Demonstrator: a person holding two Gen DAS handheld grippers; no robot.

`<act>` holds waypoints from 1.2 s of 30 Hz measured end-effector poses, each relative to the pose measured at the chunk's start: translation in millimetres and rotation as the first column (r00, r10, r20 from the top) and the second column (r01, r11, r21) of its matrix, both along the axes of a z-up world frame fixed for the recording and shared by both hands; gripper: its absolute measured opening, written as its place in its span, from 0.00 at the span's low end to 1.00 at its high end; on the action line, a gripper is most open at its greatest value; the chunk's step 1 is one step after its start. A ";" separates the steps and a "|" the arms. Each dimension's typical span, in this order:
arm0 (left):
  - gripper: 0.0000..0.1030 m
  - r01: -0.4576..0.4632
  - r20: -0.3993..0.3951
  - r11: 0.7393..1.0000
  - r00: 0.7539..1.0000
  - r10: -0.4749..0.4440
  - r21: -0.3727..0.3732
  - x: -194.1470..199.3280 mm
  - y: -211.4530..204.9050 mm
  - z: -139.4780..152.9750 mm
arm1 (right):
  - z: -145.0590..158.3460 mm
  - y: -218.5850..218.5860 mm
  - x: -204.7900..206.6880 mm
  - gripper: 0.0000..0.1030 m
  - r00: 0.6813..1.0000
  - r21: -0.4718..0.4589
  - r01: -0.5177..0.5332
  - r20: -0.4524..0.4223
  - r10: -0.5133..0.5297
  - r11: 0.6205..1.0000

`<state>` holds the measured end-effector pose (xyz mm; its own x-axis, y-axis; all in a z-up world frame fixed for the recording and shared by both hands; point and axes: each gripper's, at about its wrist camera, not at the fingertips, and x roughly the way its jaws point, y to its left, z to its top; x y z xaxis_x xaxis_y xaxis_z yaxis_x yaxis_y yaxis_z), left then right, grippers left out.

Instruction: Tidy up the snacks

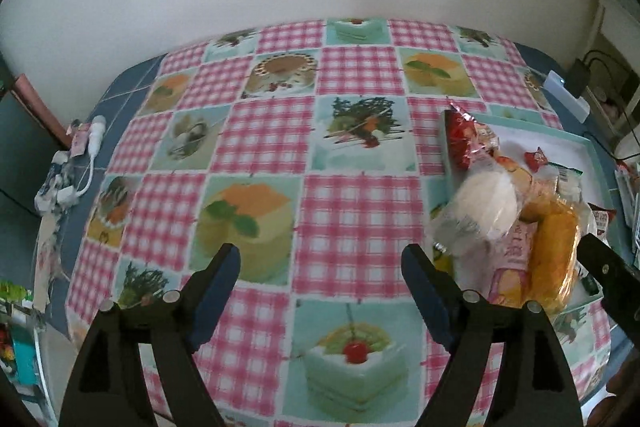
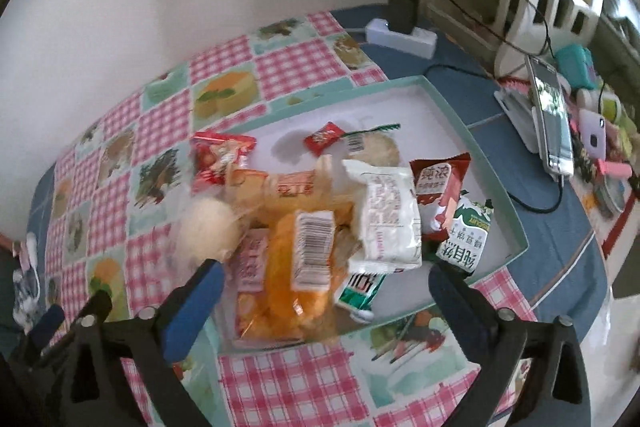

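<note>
Basically, both my grippers were empty: the left gripper [image 1: 320, 263] had its jaws well apart over bare tablecloth [image 1: 272, 131], nothing between them, and the right gripper [image 2: 324, 275] stood at its widest above the heap of snacks in the tray [image 2: 516, 223], pads pressing on nothing. The snacks sat piled at the near-left corner of the tray: the orange pack with the barcode label [image 2: 296, 279] on top, the white pack [image 2: 388, 219] just beside it, the round white bun [image 2: 208, 231] spilling over the tray's left rim, the green milk carton [image 2: 468, 239] near the right wall, the small red sweet [image 2: 322, 137] apart on the bare floor further back. I judged the step as between picks, the heap not yet sorted. The next move probably called for closing my right jaws on one top pack, likely the orange one, without dragging its neighbours. The far half of the tray lay bare, so there was room to spread things. What lay under the orange pack was blurred; I couldn't tell. The cloth to my left was open; the phone on its stand [image 2: 552, 123] and cables crowded the right.
</note>
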<state>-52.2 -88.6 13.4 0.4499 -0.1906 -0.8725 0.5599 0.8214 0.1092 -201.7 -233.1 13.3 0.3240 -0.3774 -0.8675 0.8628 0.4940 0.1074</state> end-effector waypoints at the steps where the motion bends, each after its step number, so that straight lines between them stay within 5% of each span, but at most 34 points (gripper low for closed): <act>1: 0.81 -0.002 -0.001 1.000 1.000 0.002 0.000 -0.9 4.0 -0.3 | 1.0 3.7 -0.6 1.00 1.000 -0.009 -0.008 -0.001 0.008 1.000; 18: 0.81 -0.034 0.064 0.998 0.997 0.031 0.049 -22.5 32.3 6.7 | 9.6 45.3 -15.4 1.00 0.998 -0.102 -0.059 -0.027 0.057 0.993; 36: 0.81 -0.063 -0.027 0.991 0.997 0.067 0.120 -9.6 36.7 -10.1 | 8.3 49.3 -4.0 1.00 0.994 -0.088 -0.105 -0.043 0.102 0.991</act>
<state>-61.8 -51.9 3.3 0.4307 -0.0560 -0.9007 0.5104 0.8382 0.1919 -205.7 -183.8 21.6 0.3327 -0.4206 -0.8441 0.8093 0.5868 0.0266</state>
